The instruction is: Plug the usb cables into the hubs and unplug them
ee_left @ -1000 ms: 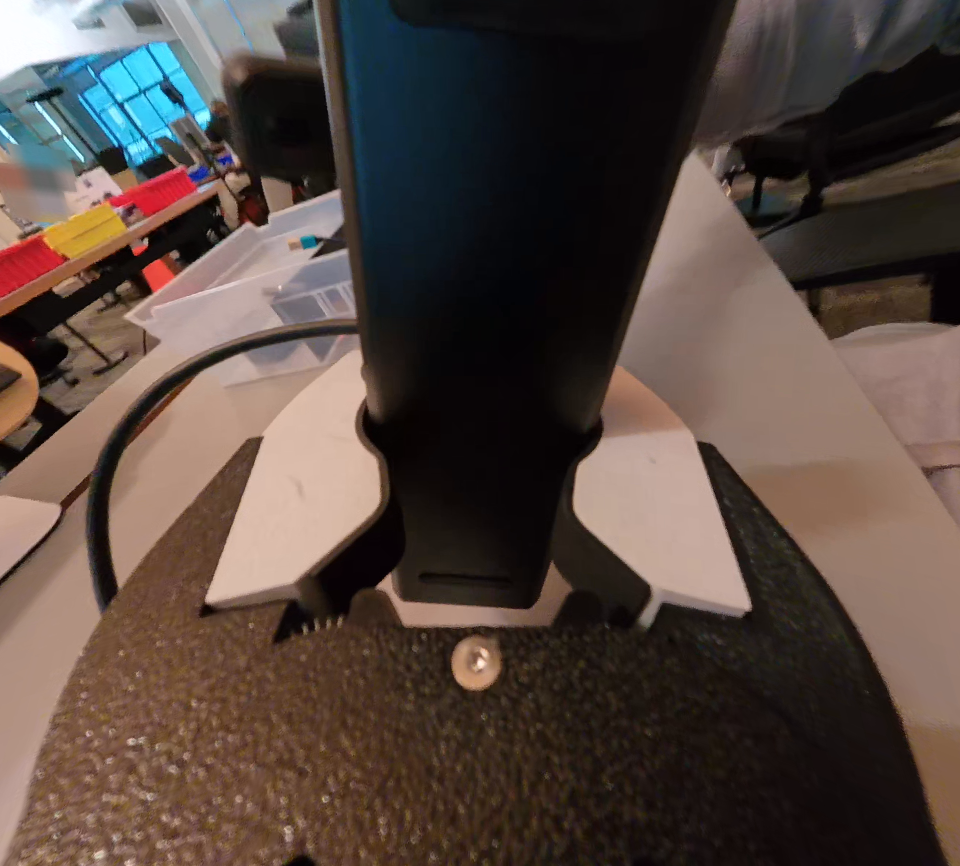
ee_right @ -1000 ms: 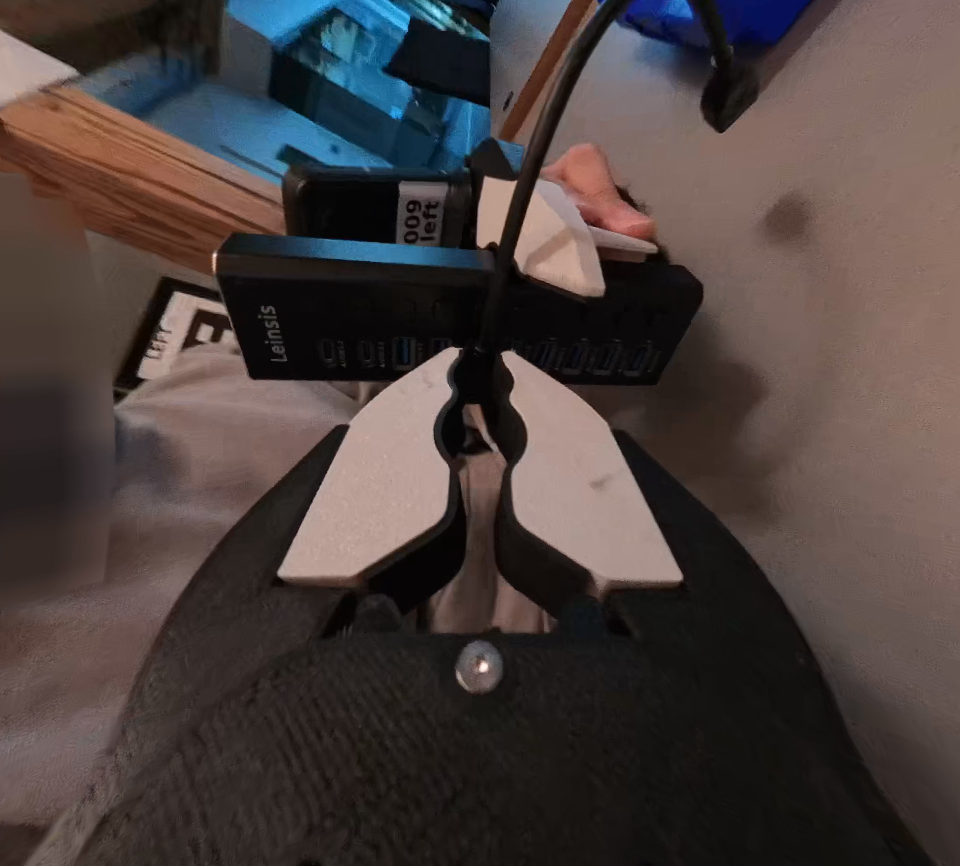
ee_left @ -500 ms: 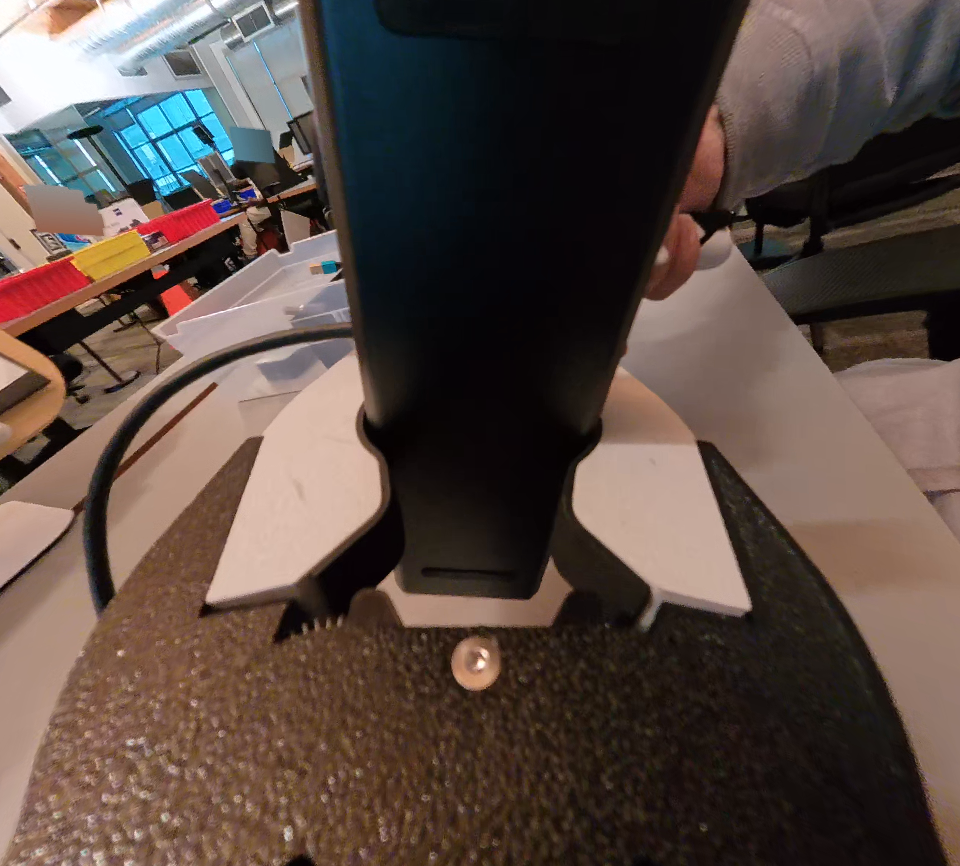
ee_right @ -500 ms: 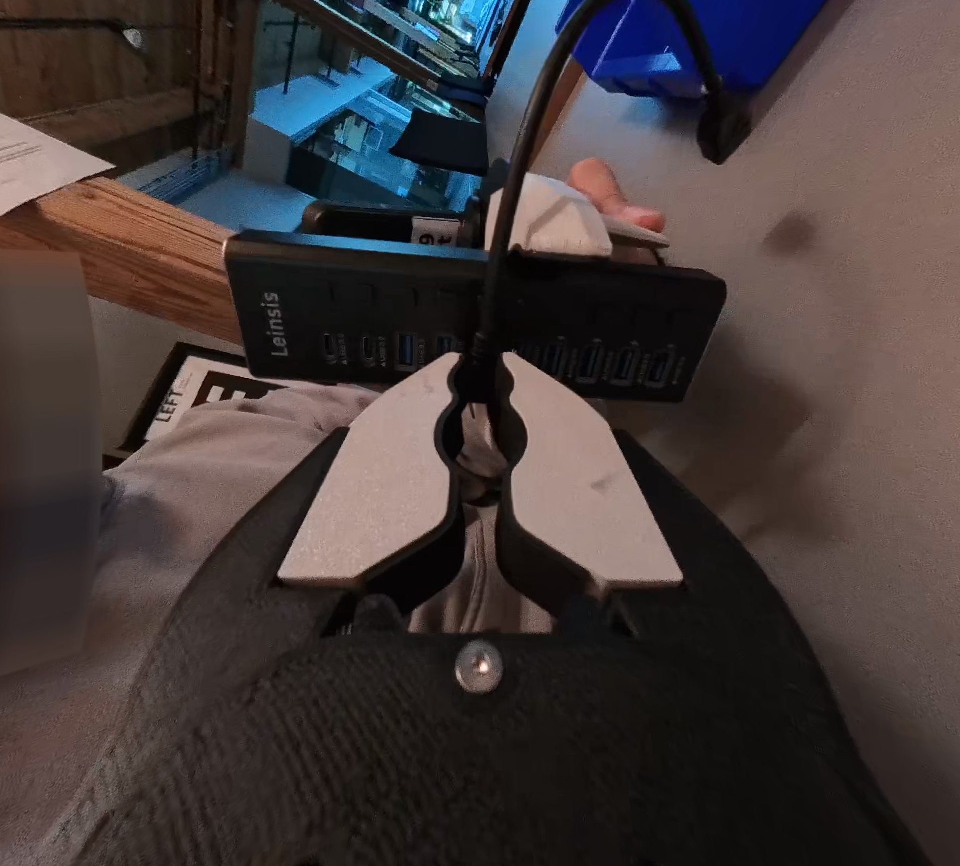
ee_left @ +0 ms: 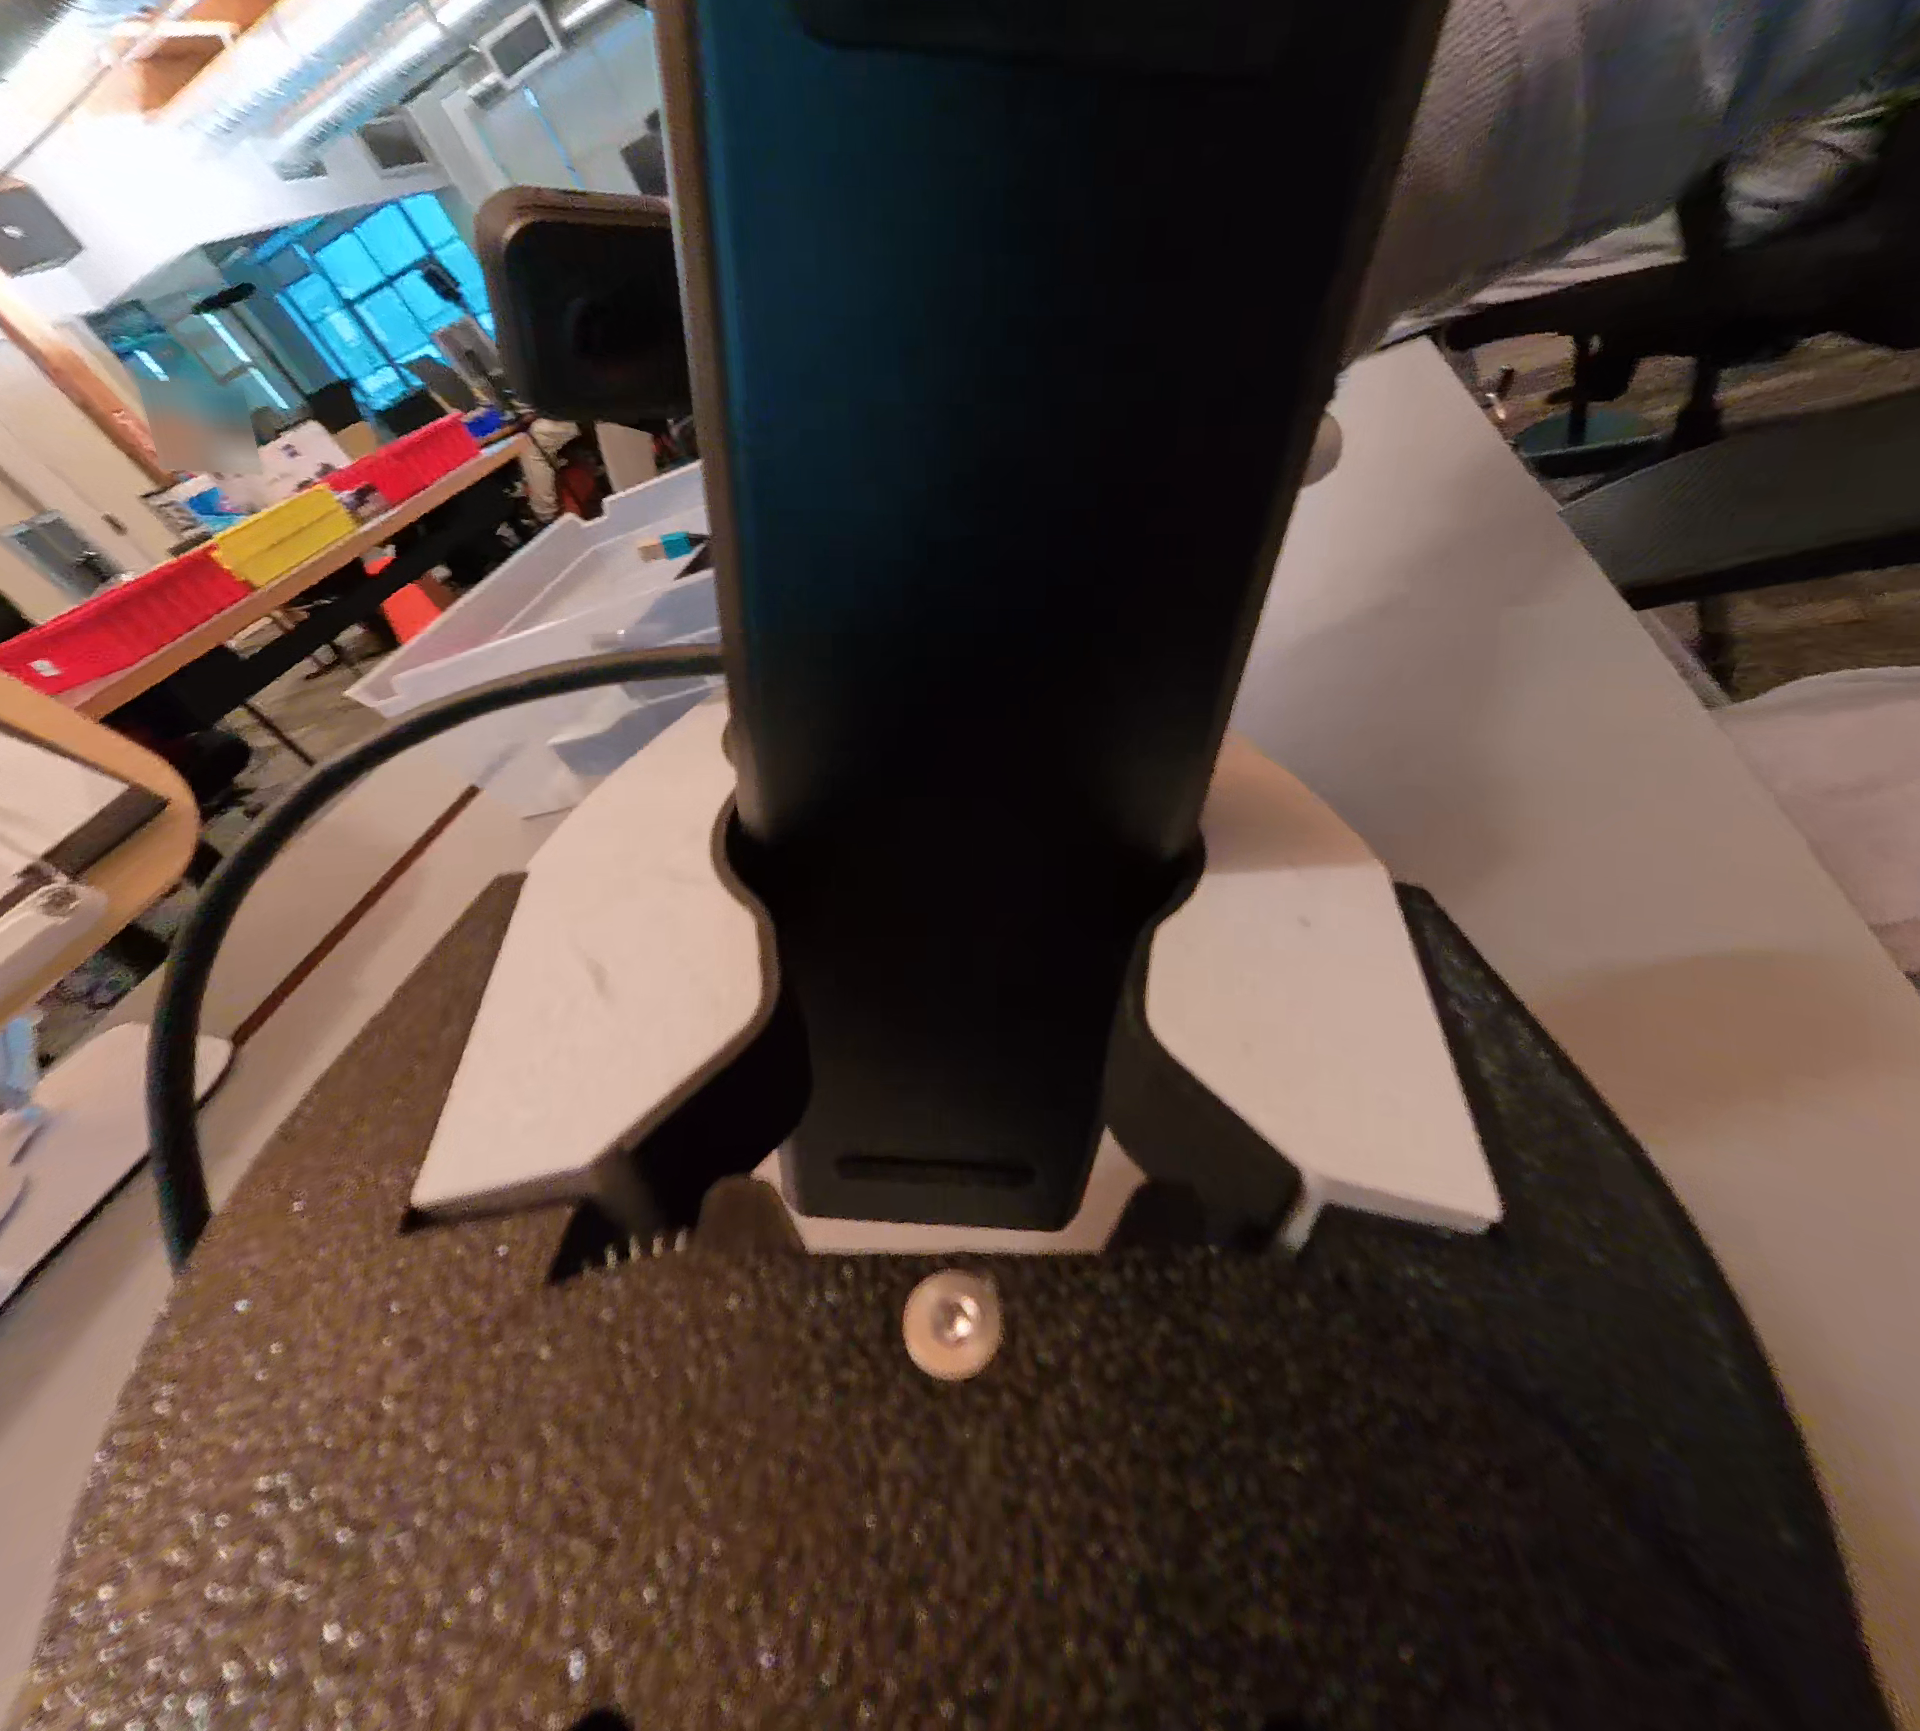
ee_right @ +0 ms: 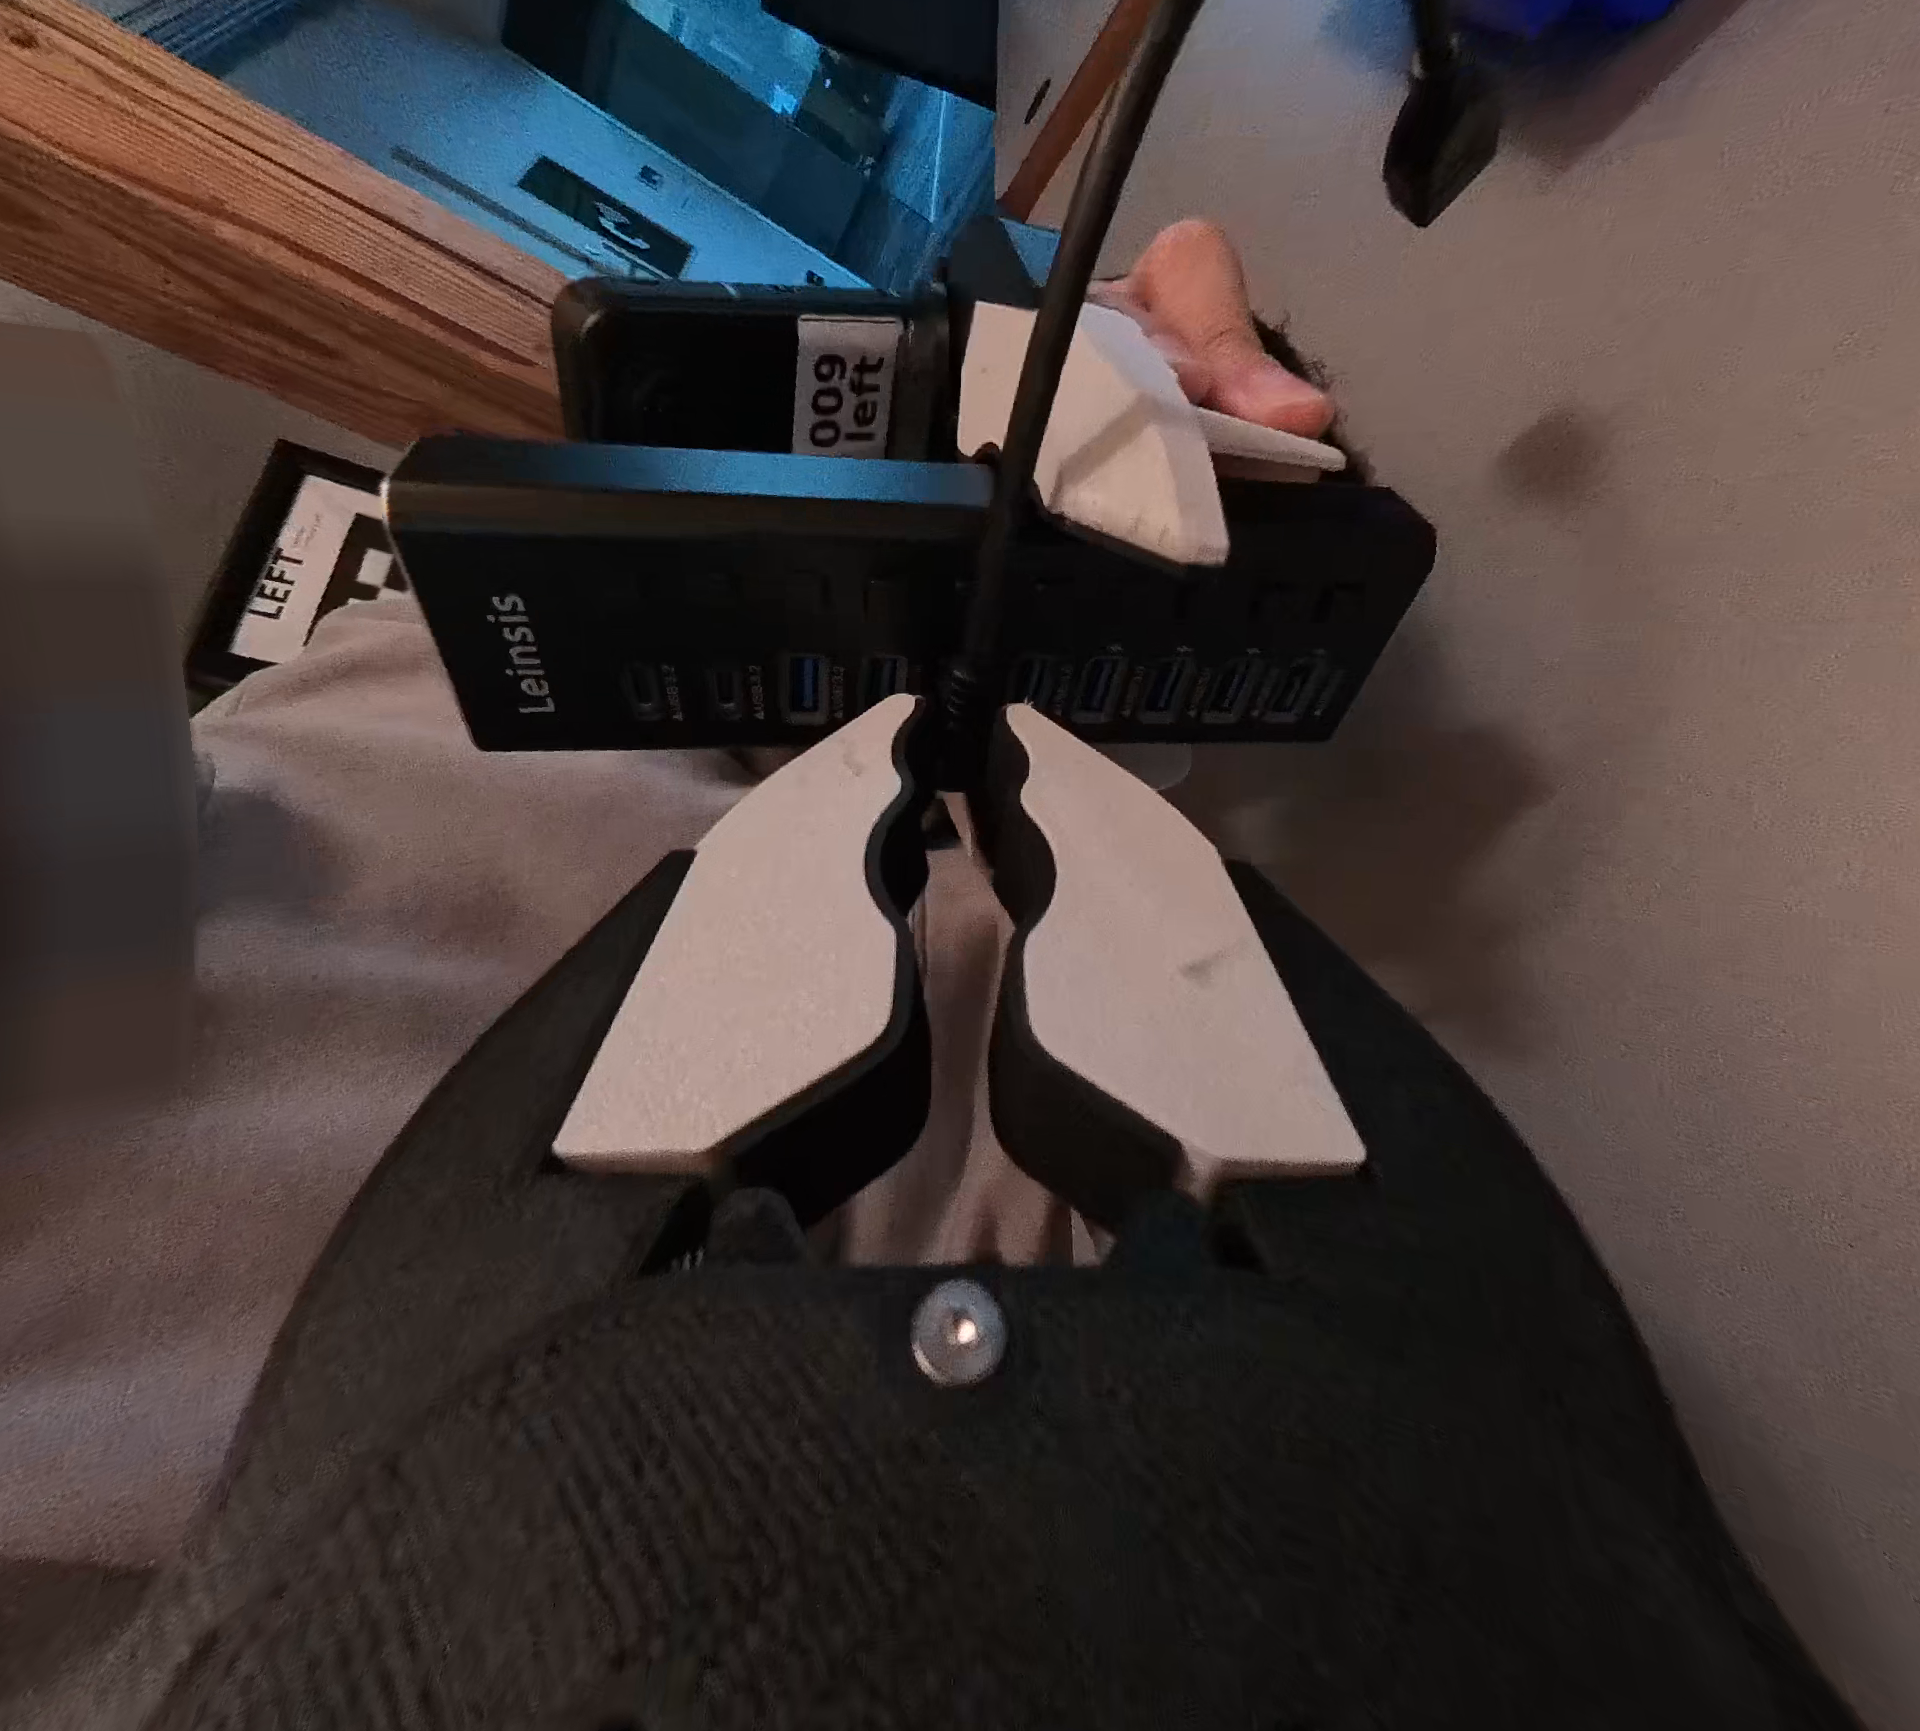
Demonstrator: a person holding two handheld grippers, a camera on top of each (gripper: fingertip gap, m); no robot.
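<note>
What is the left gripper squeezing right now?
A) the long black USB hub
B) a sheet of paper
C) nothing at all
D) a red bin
A: in the left wrist view the left gripper has its white fingers clamped on both sides of the black USB hub, which sticks straight out between them.

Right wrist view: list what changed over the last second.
Little changed. The USB hub drew nearer and larger, sliding right so the cable plug now sits between ports farther along the row. The right gripper stays shut on the cable plug, the left gripper stays clamped on the hub, and the cable's far end keeps hanging free.
</note>
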